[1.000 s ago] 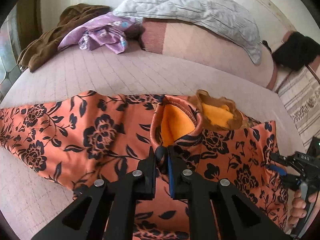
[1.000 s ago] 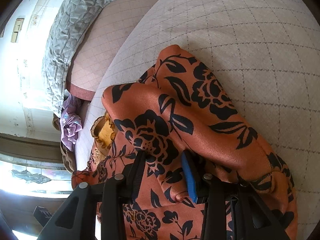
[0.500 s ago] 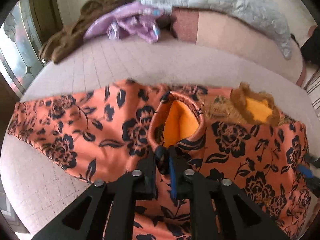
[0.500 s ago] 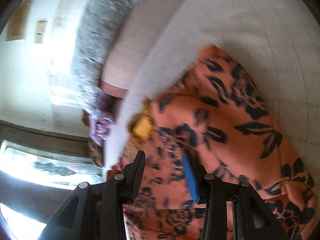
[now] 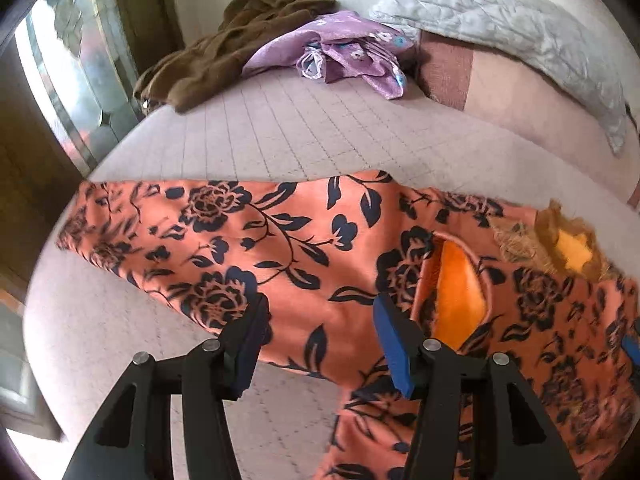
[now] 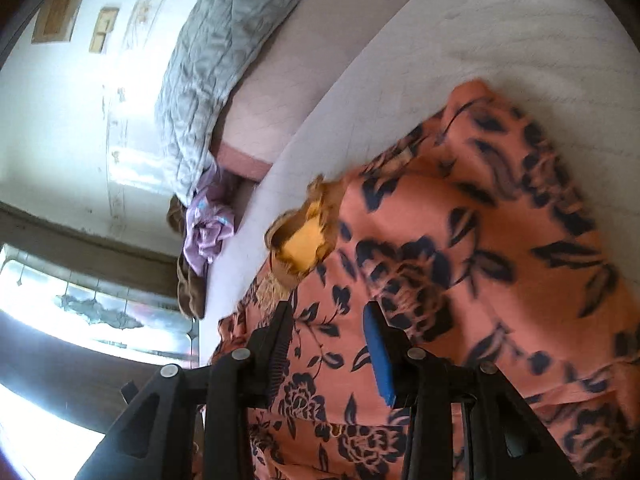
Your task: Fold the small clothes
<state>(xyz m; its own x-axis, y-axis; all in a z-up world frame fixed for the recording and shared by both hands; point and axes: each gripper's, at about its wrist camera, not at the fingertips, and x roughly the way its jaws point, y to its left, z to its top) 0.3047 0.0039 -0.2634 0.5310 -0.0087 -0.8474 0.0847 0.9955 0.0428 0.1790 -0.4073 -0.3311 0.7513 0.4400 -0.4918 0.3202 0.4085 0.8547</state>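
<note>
An orange garment with a dark blue flower print (image 5: 280, 256) lies spread on the pinkish quilted bed. Its yellow lining shows at an opening (image 5: 456, 292) and at a brown lace collar (image 5: 568, 248). My left gripper (image 5: 320, 320) is open just above the garment's near edge, holding nothing. In the right wrist view the same garment (image 6: 460, 280) fills the lower right, with the lace collar (image 6: 304, 240) at centre. My right gripper (image 6: 328, 336) is open over the cloth, holding nothing.
A purple flowered garment (image 5: 344, 52) and a brown garment (image 5: 224, 52) lie at the bed's far side. A grey quilted blanket (image 5: 520, 20) lies over a pink bolster (image 5: 520, 92). A window (image 5: 68, 64) is on the left, past the bed's edge.
My left gripper let go of the garment fold and opened, and it moved left along the garment. My right gripper stays open and has drawn back from the cloth.
</note>
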